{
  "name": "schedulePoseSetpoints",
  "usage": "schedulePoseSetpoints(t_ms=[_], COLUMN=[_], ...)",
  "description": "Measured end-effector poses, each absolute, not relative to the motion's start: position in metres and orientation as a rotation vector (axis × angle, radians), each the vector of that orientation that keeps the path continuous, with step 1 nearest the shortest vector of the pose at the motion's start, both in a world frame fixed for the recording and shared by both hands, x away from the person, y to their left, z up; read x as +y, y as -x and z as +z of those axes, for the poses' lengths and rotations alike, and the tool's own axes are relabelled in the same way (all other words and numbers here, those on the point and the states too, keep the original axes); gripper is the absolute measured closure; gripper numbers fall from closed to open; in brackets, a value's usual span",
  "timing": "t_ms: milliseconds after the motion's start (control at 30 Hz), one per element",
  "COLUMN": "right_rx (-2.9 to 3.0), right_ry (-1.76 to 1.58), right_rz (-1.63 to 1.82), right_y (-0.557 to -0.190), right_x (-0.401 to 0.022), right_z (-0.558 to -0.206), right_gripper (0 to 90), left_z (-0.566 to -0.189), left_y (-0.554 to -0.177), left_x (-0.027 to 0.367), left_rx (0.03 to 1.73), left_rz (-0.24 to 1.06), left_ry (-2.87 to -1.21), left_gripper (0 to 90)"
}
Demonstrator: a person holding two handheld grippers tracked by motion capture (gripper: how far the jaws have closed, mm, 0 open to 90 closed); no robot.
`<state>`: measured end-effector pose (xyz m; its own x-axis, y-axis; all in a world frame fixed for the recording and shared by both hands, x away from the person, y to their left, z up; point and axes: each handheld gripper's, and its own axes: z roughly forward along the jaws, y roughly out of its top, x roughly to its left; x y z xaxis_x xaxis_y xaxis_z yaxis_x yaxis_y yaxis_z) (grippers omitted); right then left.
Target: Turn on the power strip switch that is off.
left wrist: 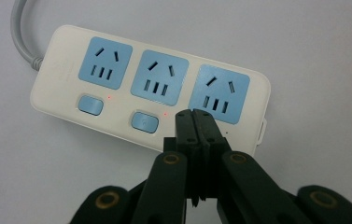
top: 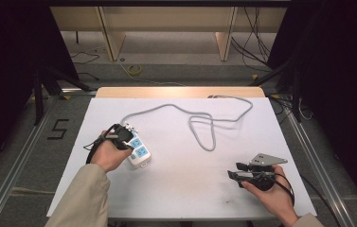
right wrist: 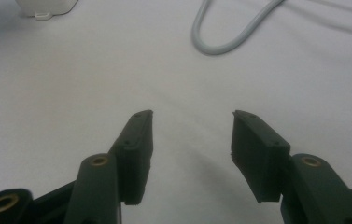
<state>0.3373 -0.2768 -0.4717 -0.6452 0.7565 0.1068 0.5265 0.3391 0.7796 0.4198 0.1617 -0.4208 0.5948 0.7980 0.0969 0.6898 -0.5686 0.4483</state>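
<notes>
1. Where the white table (top: 181,189) spreads below the high camera, we see a white power strip (top: 137,150) lying at its left side, its three blue sockets facing up.
2. We see the left gripper (left wrist: 195,114) with its jaws pressed together, their tips over the strip's near edge where the third switch would sit; we cannot tell whether they touch it.
3. Beside the other two blue switches (left wrist: 90,104) we note small red lights.
4. The strip's grey cord (top: 204,127) leaves its far end, loops across the table's middle and runs to the far edge.
5. We find the right gripper (right wrist: 192,122) low over bare table at the near right, jaws spread apart and holding nothing, well apart from the strip.
</notes>
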Motion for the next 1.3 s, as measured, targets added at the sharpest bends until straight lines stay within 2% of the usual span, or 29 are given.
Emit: schedulePoseSetpoints(t_ms=[1300], right_rx=[2.337], right_ry=[-1.151], right_rz=[1.194], right_y=[-0.3374], right_x=[-0.2771], right_z=[-0.4718], right_gripper=[49.6], left_z=[-0.4262], left_y=[-0.4274], left_x=[0.1516], left_rx=[1.194], left_rz=[0.357], left_ry=[-2.547], left_gripper=[89.7])
